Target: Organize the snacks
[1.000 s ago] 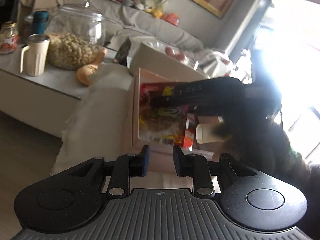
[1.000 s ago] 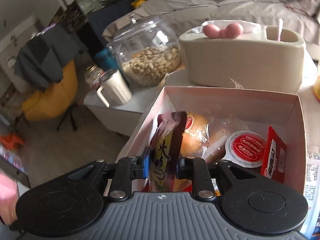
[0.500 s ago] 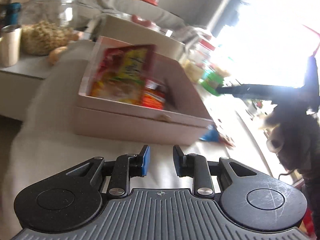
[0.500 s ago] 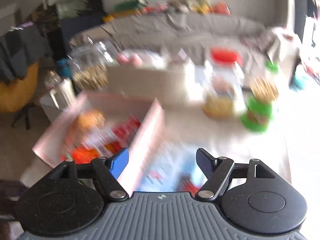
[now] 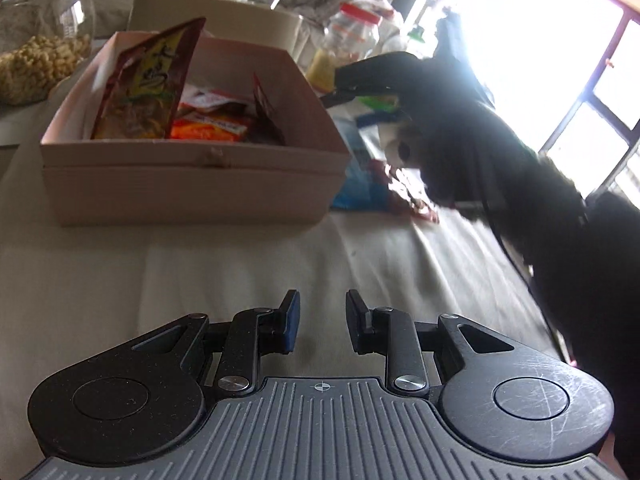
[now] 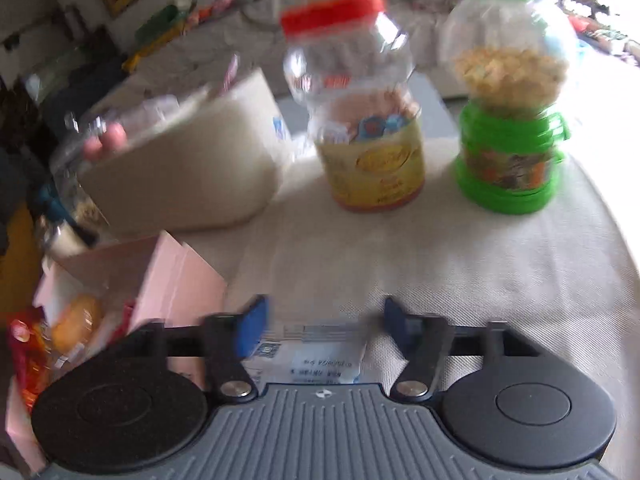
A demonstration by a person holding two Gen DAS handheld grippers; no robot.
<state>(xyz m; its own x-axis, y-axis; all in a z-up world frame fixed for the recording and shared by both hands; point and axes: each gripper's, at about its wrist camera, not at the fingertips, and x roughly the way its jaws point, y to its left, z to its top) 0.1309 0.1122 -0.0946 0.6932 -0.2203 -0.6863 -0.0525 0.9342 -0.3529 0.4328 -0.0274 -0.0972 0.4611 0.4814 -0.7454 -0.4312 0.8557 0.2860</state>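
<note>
The pink cardboard box (image 5: 192, 176) sits on the cloth-covered table (image 5: 240, 264), holding the snacks: a red-and-yellow noodle packet (image 5: 148, 84) stands tilted against its left wall, rising above the rim, with an orange packet (image 5: 212, 128) lying low beside it and a dark red sachet (image 5: 264, 108) leaning near the right wall. Just beyond the box's right wall a blue-and-white packet (image 5: 360, 184) lies flat on the cloth, and the right gripper (image 6: 322, 322) hovers over it with its jaws wide apart, holding nothing; the packet's printed end shows between the blurred fingers. The left gripper (image 5: 318, 322) is near the table's front, jaws slightly parted and empty, with a bare stretch of cloth between it and the box's front wall. Behind the box stands a cream container (image 6: 188, 172); right of that a red-lidded jar (image 6: 360, 120) and a green candy dispenser (image 6: 510, 120), apart from each other, with open cloth in front. A glass jar of nuts (image 5: 36, 48) sits left of the box
</note>
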